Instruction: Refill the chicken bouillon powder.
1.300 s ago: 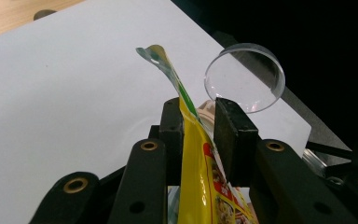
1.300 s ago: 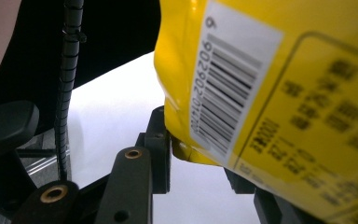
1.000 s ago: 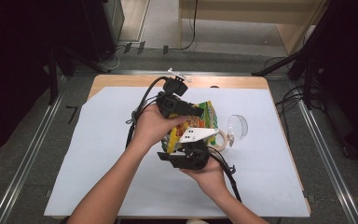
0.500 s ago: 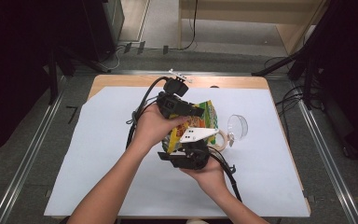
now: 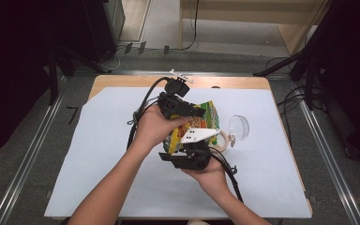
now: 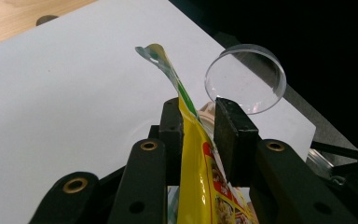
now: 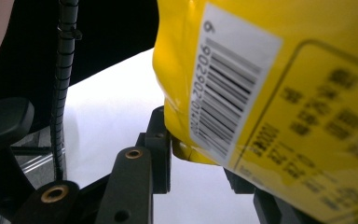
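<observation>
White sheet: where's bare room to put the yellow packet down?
The left half of the white sheet, from the forearm out to its left edge, is bare, as is the near right corner. Crowded: the centre-right, where the left tongs and right tongs hold the yellow packet, with the tape roll and clear dish beside.

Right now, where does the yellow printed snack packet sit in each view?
High view: yellow printed snack packet at centre, between both hands.
Left gripper view: its thin edge rises at centre, between the black fingers.
Right gripper view: barcode face across the upper right.
Shared landmark: white paper sheet.
</observation>
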